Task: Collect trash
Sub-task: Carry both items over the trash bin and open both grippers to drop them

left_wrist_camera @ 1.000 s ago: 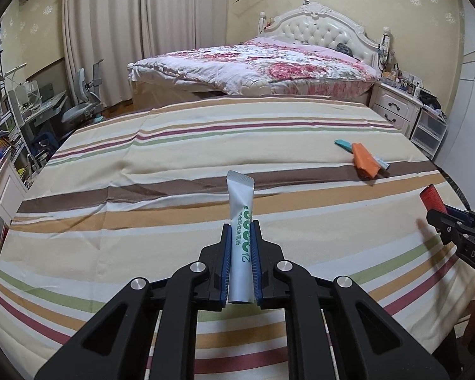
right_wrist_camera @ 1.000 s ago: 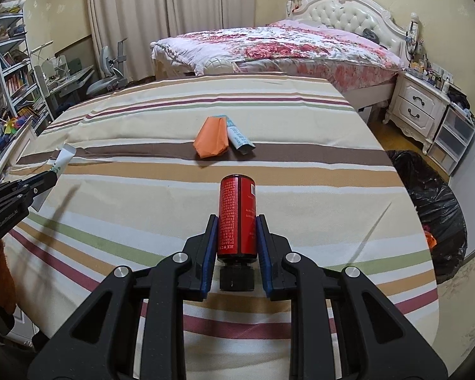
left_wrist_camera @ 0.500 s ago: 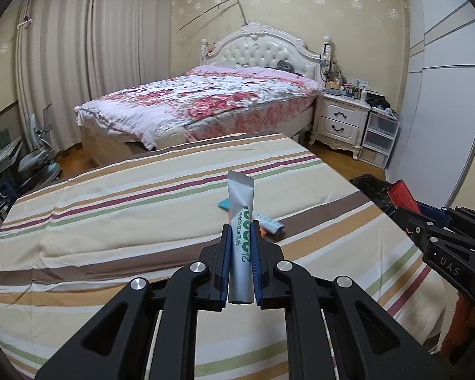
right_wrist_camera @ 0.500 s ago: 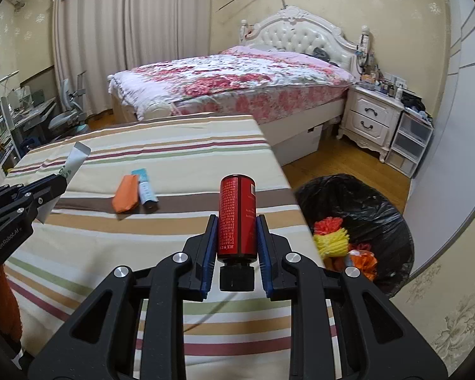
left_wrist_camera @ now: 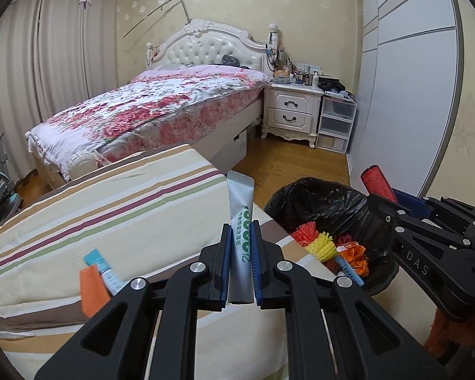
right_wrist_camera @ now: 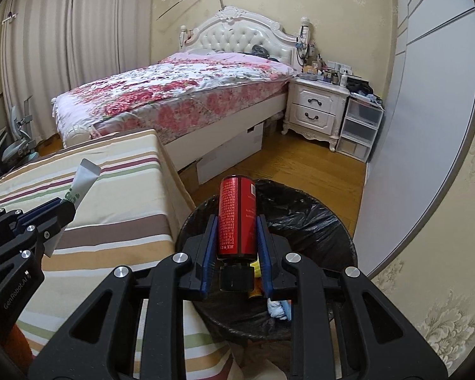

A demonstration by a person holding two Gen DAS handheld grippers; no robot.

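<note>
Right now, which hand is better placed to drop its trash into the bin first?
The right. Its tool holds the red bottle over the open bin; the left tool with the tube is above the striped bed.

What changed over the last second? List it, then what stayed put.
Both tools swung off the striped bed toward the black trash bag. The right tool now hangs over its opening; the left tool sits at the bed's edge. Unchanged: left grips the tube, right the red can; nothing dropped.
</note>
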